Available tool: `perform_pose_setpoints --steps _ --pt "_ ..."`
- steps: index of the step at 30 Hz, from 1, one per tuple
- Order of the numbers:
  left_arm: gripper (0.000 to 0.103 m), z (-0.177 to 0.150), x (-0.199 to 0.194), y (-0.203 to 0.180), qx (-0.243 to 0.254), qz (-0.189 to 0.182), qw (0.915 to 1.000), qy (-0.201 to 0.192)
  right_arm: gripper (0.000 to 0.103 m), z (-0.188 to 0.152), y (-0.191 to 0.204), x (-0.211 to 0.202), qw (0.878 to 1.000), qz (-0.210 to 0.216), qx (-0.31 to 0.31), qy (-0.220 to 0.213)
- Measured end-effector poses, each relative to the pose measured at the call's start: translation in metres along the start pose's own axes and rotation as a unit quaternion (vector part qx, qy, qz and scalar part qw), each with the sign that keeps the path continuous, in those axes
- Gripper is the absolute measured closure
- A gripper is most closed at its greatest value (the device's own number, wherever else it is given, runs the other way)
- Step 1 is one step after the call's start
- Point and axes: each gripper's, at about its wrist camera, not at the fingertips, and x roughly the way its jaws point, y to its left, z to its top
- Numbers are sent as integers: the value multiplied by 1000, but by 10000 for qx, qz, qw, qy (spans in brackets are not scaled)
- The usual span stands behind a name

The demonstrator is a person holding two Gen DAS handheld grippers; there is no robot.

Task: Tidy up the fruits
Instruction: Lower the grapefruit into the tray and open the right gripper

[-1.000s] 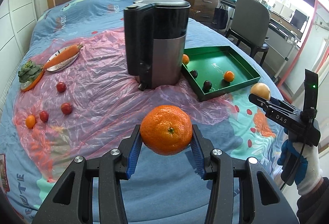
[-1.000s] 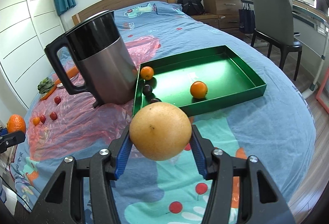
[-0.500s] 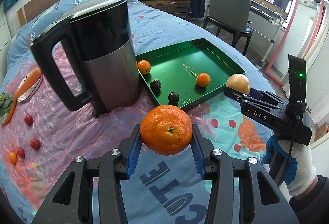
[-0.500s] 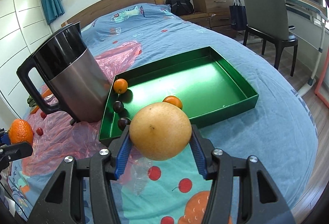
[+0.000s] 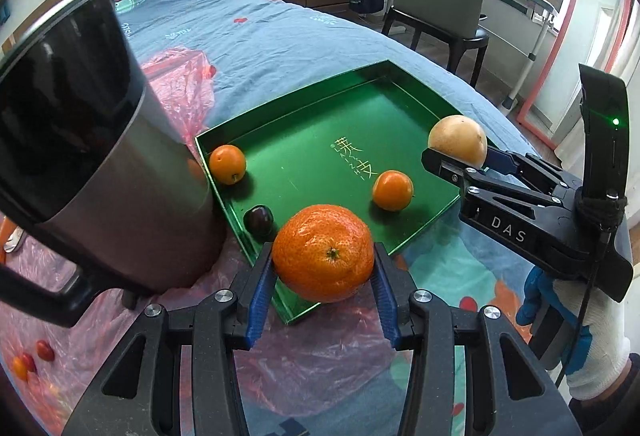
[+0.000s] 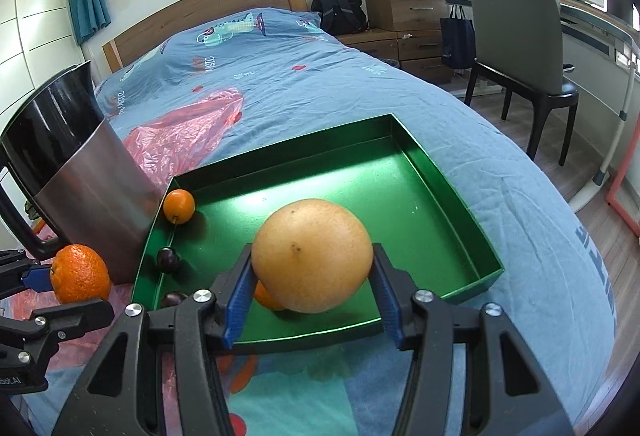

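Both grippers are loaded right now. The left gripper (image 5: 323, 278) has its blue pads pinched on a mandarin (image 5: 323, 252), jaws only part way apart since the fruit fills the gap. The right gripper (image 6: 312, 300) is clamped on a bigger pale yellow fruit (image 6: 313, 255) (grapefruit maybe, can't swear to it), jaws wider to fit it.

The thing that matters for the drop is the green tray (image 5: 320, 107) sitting on the bed (image 6: 280, 67), pressed up against the kettle (image 5: 92, 155). From the left camera the mandarin hangs just over the tray's near corner, so most of the tray floor lies ahead of it and to the right. The yellow fruit looks already above the tray's right edge, with the open floor ahead. I'd say the right hand is the better placed of the two; the left one has the kettle close on its left side and needs to go forward, not sideways.

Already in the tray: a small orange (image 5: 227, 164) in the corner by the kettle, another orange (image 5: 392, 190) toward the near edge, and a dark plum (image 5: 259, 220) along the kettle-side wall. The far half of the floor is bare, which seems like the safe spot to let go so nothing gets knocked

A few little red and orange fruits (image 5: 30, 358) are still out on the pink plastic sheet (image 5: 312, 368)
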Motion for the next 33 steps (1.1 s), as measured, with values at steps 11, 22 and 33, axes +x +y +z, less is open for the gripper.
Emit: perform_pose_setpoints --steps 11,22,33 --pt "63 26 62 -8 178 96 9993 309 40 16 -23 48 9992 -302 -87 236" --pt "63 25 94 -5 13 -21 9986 537 40 6 -31 71 9978 -497 -135 406" --pt "62 23 108 -1 -42 -144 9977 663 39 3 -28 73 9972 -576 -207 431"
